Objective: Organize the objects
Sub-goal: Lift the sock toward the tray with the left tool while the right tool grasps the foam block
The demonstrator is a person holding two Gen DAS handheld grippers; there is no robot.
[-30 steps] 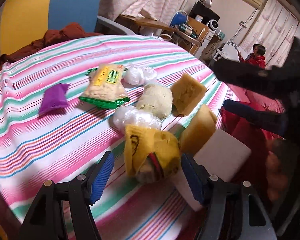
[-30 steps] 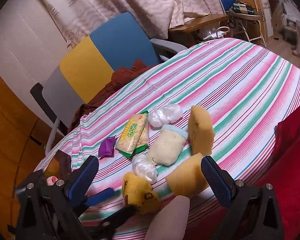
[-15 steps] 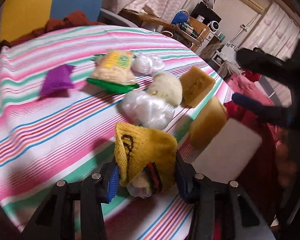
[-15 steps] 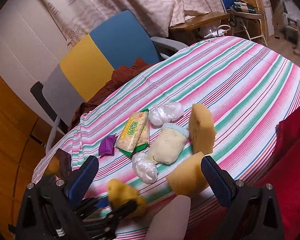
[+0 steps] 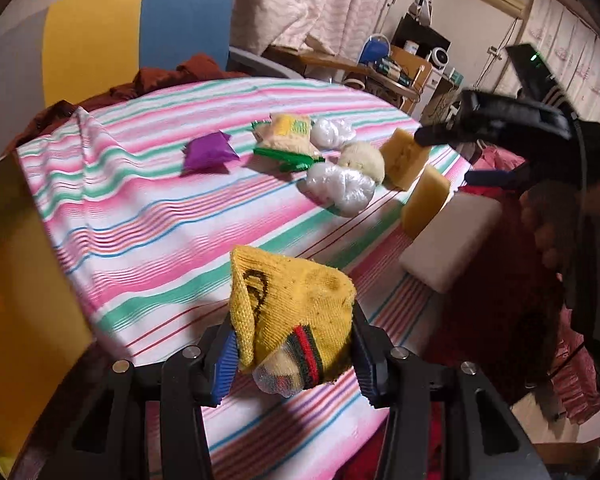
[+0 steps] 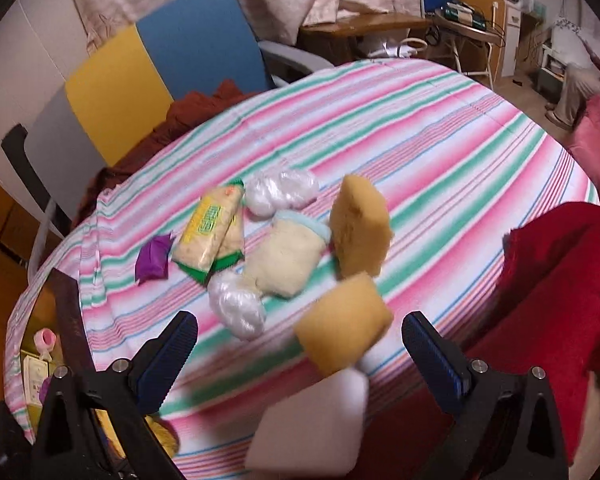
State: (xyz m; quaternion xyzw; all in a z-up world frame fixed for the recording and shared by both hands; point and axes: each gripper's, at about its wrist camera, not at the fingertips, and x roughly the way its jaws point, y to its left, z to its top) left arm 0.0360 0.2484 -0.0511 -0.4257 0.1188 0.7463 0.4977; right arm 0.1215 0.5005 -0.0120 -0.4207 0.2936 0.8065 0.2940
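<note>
1. Right now the left tool [image 5: 292, 354] is gripping a yellow sock bundle [image 5: 290, 316] between its blue pads, holding it clear above the striped counter [image 5: 148, 240].
2. Ahead of that tool, a purple pouch [image 5: 208, 154], a snack packet [image 5: 286, 136] and two clear plastic bags [image 5: 342, 190] are lying on the counter.
3. Meanwhile the right tool [image 6: 300, 356] is hovering with its jaws spread wide, holding nothing.
4. Between its fingers, a yellow sponge [image 6: 342, 322] is sitting at the counter's near edge, touching a white foam block [image 6: 308, 428] closer to the tool.
5. Farther ahead, a second sponge [image 6: 360, 226] is standing upright just beside a cream sock [image 6: 286, 258].
6. Beyond the counter, a blue-and-yellow chair [image 6: 156, 76] is standing.
</note>
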